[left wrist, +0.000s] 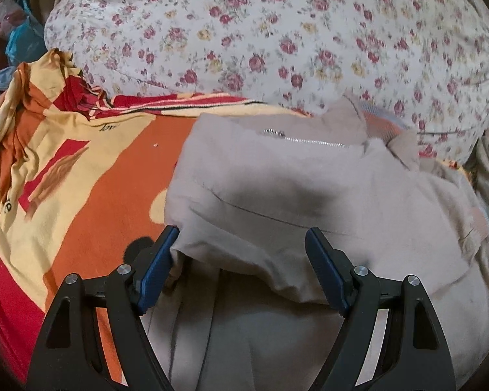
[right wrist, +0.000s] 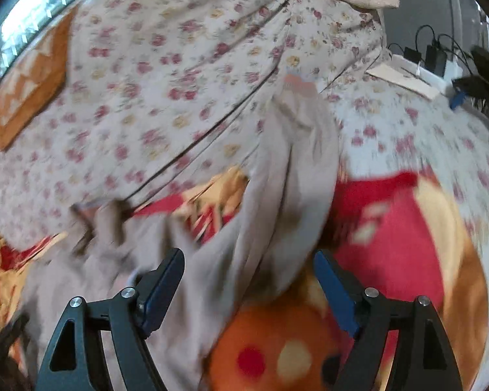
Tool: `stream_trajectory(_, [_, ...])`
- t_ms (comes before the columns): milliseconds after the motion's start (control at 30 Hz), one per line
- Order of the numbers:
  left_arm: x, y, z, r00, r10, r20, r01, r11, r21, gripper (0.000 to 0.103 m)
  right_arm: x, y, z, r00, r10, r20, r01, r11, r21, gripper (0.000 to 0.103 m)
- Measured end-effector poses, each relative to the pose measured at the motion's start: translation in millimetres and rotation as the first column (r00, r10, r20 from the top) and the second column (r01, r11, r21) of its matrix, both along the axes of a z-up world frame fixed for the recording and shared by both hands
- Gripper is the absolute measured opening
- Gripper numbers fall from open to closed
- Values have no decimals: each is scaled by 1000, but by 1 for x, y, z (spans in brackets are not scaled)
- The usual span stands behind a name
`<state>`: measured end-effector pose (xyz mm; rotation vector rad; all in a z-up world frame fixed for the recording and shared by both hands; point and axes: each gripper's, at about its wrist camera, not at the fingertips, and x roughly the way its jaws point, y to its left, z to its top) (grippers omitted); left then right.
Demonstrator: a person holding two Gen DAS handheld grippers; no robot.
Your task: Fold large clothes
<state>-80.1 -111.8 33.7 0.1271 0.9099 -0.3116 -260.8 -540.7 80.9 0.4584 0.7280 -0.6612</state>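
Note:
A large beige jacket [left wrist: 293, 192] with a silver zipper [left wrist: 303, 138] lies partly folded on a red, orange and yellow blanket [left wrist: 81, 179]. My left gripper [left wrist: 241, 251] is open, its jaws wide apart over the folded near edge of the jacket. In the blurred right wrist view, a long beige sleeve of the jacket [right wrist: 293, 169] stretches away between the fingers. My right gripper [right wrist: 249, 280] is open above the sleeve's near end and holds nothing.
A floral quilt [left wrist: 277, 39] is bunched up behind the jacket. An orange cushion [right wrist: 29, 84] lies on the quilt at the left. A power strip with plugged chargers and cables [right wrist: 433, 62] sits at the far right.

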Motion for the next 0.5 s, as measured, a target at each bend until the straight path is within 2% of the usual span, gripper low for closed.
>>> stream_trajectory(100, [1,-1,-4,1000,-8,-13,8,1000,5,80,33,-31,-5,1000,-20,-22,20,1000,1,80])
stream_trajectory(200, [2,-3,-8,999,-20,-29,21,1000,21,80,66,-54,-14,996,-31,-89,28,999,-36,80])
stream_trajectory(333, [4,-6,-12,999,-34,-34,35,999,40,80,98,-94,-33,985,-110,-132,101,992,-71,79])
stream_trajectory(367, [5,-7,-13,999,-36,-37,37,998,45,80,101,-103,-39,982,-127,-137,120,991,-56,70])
stream_trajectory(400, [7,-7,-14,999,-35,-39,37,998,46,80,103,-112,-45,982,-133,-132,130,991,-31,52])
stream_trajectory(433, [8,-7,-14,999,-31,-42,33,998,44,80,103,-117,-48,983,-131,-132,131,991,-10,44])
stream_trajectory(500, [11,-6,-15,999,-22,-49,24,999,40,80,100,-128,-50,986,-111,-122,116,993,34,18])
